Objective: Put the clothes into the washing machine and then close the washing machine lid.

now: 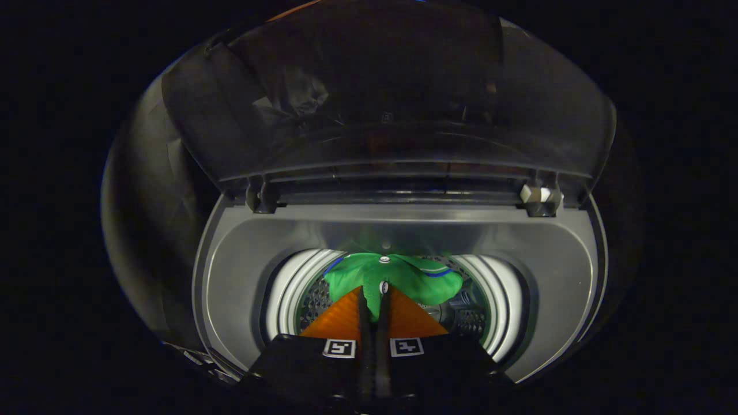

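A green garment [403, 276] with a blue stripe and small white buttons hangs over the mouth of the washing machine drum [490, 311]. My gripper [375, 294] is shut on a fold of this green cloth, which is pinched between the two fingertips. The garment spreads out just ahead of the fingers, inside the white drum ring. The dark see-through lid [392, 109] stands raised beyond the opening, held on two hinges at its lower corners.
The grey top deck [242, 271] of the machine surrounds the drum opening on both sides. The perforated metal drum wall [470, 320] shows beneath the cloth. A white hinge stop [533, 193] sits at the lid's right hinge. Surroundings are dark.
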The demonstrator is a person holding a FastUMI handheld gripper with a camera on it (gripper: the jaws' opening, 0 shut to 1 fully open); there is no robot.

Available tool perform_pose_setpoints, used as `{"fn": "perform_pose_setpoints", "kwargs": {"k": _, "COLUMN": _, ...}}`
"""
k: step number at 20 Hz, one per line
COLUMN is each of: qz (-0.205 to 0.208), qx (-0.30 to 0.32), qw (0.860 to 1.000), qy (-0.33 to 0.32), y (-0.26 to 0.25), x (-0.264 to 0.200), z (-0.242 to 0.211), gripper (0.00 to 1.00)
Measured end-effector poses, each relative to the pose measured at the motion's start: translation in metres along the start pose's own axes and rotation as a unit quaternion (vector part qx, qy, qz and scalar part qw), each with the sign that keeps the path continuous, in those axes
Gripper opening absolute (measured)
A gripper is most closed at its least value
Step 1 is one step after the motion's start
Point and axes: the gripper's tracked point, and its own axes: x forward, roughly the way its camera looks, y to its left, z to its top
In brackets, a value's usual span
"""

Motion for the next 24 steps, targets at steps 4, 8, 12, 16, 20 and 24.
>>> {"fn": "perform_pose_setpoints", "kwargs": {"k": 4, "qz": -0.006, "qx": -0.003, "qw": 1.0, "qy": 0.008, "y": -0.002, "x": 0.009, "z": -0.004, "gripper": 0.08}}
{"fn": "perform_pose_setpoints", "kwargs": {"k": 8, "qz": -0.018, "qx": -0.01, "qw": 1.0, "qy": 0.008, "y": -0.006, "x": 0.012, "z": -0.003, "gripper": 0.12}}
{"fn": "perform_pose_setpoints", "kwargs": {"k": 12, "qz": -0.033, "qx": -0.028, "qw": 0.999, "qy": 0.012, "y": -0.011, "x": 0.011, "z": -0.007, "gripper": 0.74}}
{"fn": "perform_pose_setpoints", "kwargs": {"k": 16, "qz": -0.042, "qx": -0.025, "qw": 0.999, "qy": 0.012, "y": -0.014, "x": 0.011, "z": -0.007, "gripper": 0.94}}
{"fn": "perform_pose_setpoints", "kwargs": {"k": 20, "qz": -0.041, "qx": -0.027, "qw": 0.999, "qy": 0.009, "y": -0.013, "x": 0.008, "z": -0.007, "gripper": 0.99}}
{"fn": "perform_pose_setpoints", "kwargs": {"k": 24, "qz": -0.038, "qx": -0.026, "qw": 0.999, "qy": 0.0, "y": -0.009, "x": -0.005, "z": -0.003, "gripper": 0.99}}
